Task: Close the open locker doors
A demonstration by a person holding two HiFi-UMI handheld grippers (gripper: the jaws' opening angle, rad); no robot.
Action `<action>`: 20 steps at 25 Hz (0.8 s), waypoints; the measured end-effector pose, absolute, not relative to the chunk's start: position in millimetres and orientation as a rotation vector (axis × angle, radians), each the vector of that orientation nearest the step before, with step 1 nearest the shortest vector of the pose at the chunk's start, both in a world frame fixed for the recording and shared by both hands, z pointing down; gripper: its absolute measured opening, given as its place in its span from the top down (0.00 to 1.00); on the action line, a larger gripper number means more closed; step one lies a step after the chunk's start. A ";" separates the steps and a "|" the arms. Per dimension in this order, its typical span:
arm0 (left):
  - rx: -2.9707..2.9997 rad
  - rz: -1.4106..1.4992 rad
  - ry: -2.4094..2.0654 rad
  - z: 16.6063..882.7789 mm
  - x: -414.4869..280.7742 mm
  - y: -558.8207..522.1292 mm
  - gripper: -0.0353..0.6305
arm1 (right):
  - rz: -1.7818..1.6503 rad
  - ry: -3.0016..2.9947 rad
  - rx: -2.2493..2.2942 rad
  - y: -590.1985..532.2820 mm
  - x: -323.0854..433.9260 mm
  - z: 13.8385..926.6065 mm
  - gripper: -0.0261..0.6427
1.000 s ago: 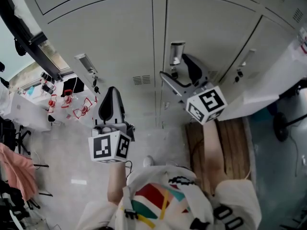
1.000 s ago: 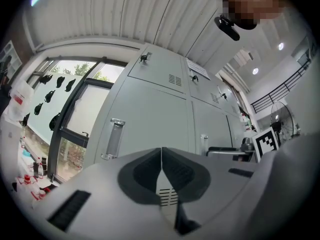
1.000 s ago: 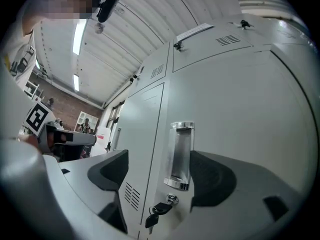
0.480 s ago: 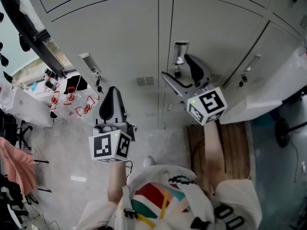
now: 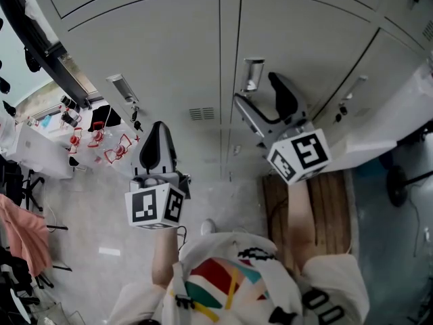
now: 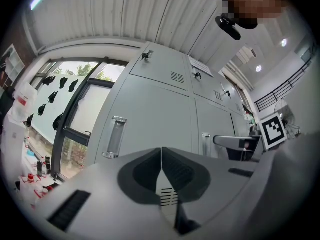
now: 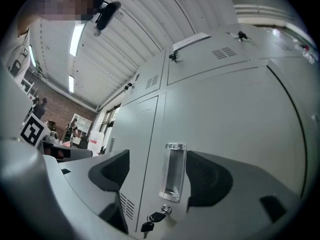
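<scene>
Grey locker doors fill the head view. The middle door [image 5: 298,39] looks flush with its frame and has a recessed metal handle [image 5: 252,74]. My right gripper [image 5: 267,105] stands open just below that handle. In the right gripper view the handle [image 7: 172,176] shows between the two fingers of the right gripper [image 7: 165,181], with a key [image 7: 152,218] in the lock beneath it. My left gripper [image 5: 157,146] is shut and empty, held off the left door [image 5: 155,46], whose handle [image 5: 122,88] lies up and to its left. The left gripper [image 6: 161,170] shows its jaws pressed together.
A third door with a handle [image 5: 350,87] stands at the right, beside a white slanted panel [image 5: 399,107]. A wooden board [image 5: 325,195] lies on the floor under my right arm. A window frame [image 5: 40,46], red items [image 5: 101,147] and a pink cloth [image 5: 27,239] are at the left.
My right gripper has drawn back a little toward me and to the right, away from the middle door's handle. The left gripper has stayed put.
</scene>
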State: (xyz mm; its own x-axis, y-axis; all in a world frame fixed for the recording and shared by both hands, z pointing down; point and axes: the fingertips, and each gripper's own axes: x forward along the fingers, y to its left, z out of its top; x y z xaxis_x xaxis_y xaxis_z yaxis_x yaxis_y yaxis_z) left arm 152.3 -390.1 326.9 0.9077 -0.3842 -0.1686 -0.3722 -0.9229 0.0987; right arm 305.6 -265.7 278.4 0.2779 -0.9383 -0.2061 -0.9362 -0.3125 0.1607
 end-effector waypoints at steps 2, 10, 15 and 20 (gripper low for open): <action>3.002 -0.283 -0.594 328.1 153.1 -388.2 0.94 | -0.457 -1.781 2.491 -262.7 295.2 272.4 0.44; 2.997 -0.297 -0.564 328.4 155.1 -377.6 0.94 | -0.552 -1.732 2.519 -248.6 251.2 276.9 0.91; 3.009 -0.290 -0.553 339.4 152.6 -365.6 0.94 | -0.460 -1.753 2.547 -246.9 237.3 307.5 0.93; 3.026 -0.253 -0.531 357.0 153.3 -352.2 0.94 | -0.369 -1.764 2.479 -253.6 220.8 340.0 0.95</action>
